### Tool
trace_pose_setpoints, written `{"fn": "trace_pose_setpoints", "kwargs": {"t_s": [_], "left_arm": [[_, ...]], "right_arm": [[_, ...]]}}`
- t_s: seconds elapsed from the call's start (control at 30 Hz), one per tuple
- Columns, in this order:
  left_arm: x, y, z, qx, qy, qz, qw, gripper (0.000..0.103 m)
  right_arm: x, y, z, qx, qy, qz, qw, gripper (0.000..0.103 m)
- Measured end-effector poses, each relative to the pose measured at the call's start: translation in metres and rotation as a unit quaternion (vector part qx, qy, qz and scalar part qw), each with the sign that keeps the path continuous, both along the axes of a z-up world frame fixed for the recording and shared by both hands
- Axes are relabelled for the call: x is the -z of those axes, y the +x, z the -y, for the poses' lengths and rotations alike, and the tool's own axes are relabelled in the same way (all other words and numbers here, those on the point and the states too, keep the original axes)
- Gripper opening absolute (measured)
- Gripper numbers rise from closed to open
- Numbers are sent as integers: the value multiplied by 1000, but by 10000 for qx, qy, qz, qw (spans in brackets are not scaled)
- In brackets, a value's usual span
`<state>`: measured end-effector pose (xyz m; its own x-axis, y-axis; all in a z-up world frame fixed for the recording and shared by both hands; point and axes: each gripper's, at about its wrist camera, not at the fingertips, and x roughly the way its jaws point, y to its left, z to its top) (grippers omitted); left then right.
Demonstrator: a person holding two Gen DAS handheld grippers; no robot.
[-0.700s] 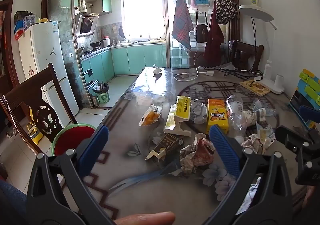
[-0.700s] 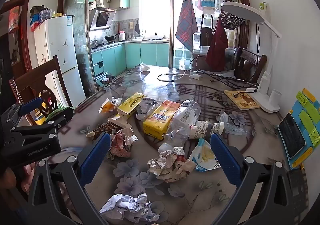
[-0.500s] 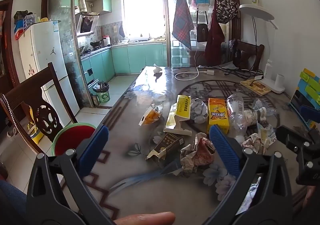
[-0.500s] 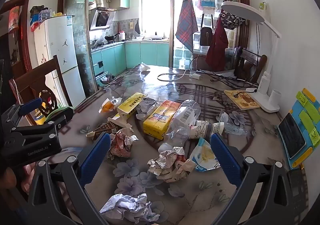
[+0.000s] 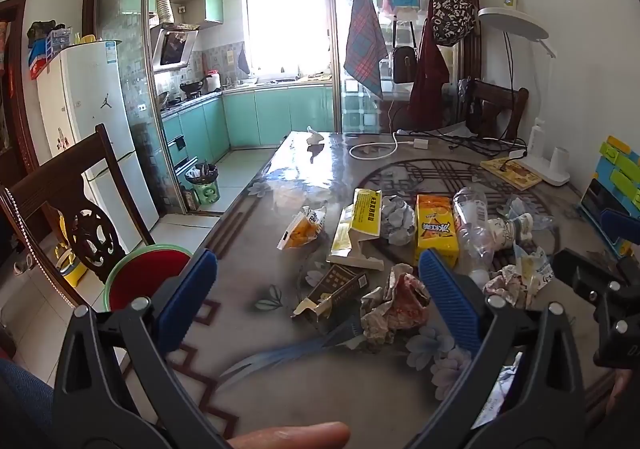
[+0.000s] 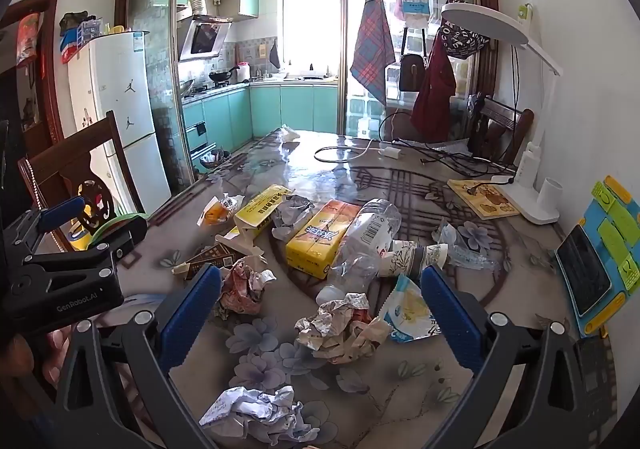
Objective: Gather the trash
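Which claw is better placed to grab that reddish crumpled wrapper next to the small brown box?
Probably the left claw: it is open, and the reddish wrapper lies just ahead between its fingers. The right claw, also open, has the wrapper off to its left.

A lived-in home dining room opening onto a kitchen; glass-topped table [image 5: 256, 289] with carved wooden chair [image 5: 76, 205] beside it; white fridge [image 5: 100, 121], teal cabinets [image 5: 276, 113] and range hood [image 6: 204, 37] past a sliding glass door; desk lamp [image 6: 520, 97], hanging bags and plaid cloth [image 5: 364, 45] behind.
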<state>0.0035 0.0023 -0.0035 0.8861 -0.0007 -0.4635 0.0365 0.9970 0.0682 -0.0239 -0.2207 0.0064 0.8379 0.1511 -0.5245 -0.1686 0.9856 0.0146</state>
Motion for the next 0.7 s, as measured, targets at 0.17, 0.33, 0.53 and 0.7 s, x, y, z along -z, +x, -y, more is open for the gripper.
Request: {"fn": "trace_pose_setpoints", "kwargs": {"t_s": [0.17, 0.33, 0.53, 0.7], "left_arm": [[0, 0, 0, -3, 1, -2, 10000, 100], [3, 0, 1, 1, 8, 12, 10000, 100], [3, 0, 3, -3, 13, -1, 10000, 100], [3, 0, 3, 2, 6, -8, 10000, 100]], "right_arm": [[0, 0, 0, 6, 4, 0, 10000, 97], [0, -1, 0, 2, 4, 0, 10000, 97], [0, 0, 0, 12, 14, -5, 10000, 97], [1, 0, -1, 6, 14, -10, 10000, 97]]}}
